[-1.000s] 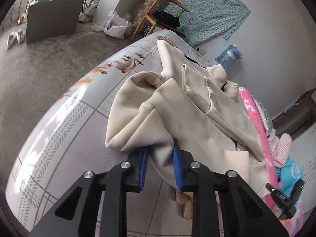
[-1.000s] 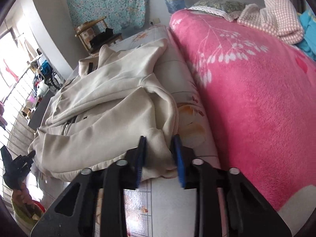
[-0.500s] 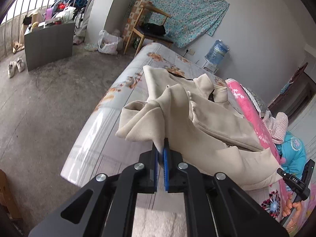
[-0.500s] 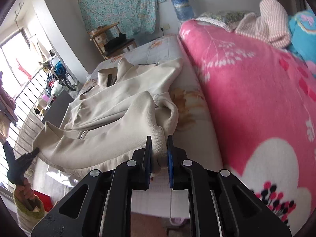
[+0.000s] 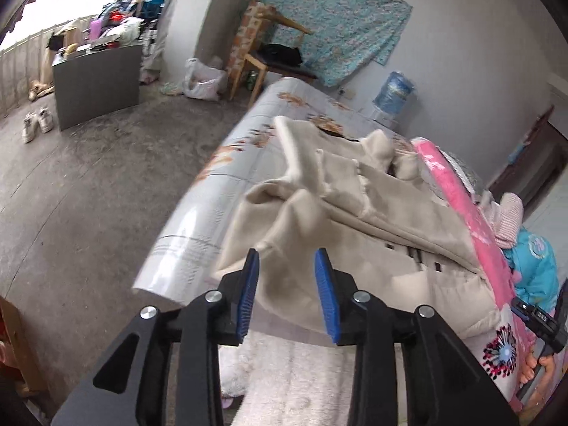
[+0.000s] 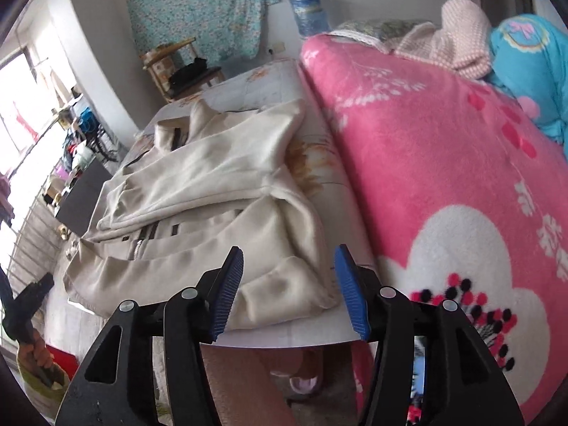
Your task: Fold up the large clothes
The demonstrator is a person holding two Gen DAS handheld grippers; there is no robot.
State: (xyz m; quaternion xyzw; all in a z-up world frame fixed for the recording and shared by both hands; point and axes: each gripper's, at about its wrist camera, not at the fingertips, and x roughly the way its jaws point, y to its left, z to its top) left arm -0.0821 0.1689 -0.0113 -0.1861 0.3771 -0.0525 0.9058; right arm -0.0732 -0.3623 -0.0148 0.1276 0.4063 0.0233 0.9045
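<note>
Jacket (image 6: 213, 191): a large cream zip-front garment, lying crumpled across the near end of the bed (image 5: 213, 184), beside the pink blanket (image 6: 443, 163). Its lower hem reaches the mattress edge closest to both cameras. One sleeve cuff (image 6: 280, 294) lies at the right corner.

Left gripper (image 5: 287, 284): the jaws have just been opening. Cloth shows in the gap, but the blue pads do not press on it; the corner is released.

Right gripper (image 6: 289, 284): the jaws have just been opening and stand wide apart. The cuff lies between and beyond them, free of both pads.

Step in hand: judged to be the release after dragging the hem toward the bed edge to spread the garment. The jacket is not yet flat; the front panels overlap unevenly, the zip (image 6: 136, 248) is partly exposed, and the far part is bunched.

Next move, as a judgement: re-grip is required. Each gripper needs a fresh hold on a sleeve or side edge, then a fold toward the centre line. Smooth the bunched collar area first, or the fold traps creases. The hem overhangs the edge slightly; slippage to the floor is a possible risk.
</note>
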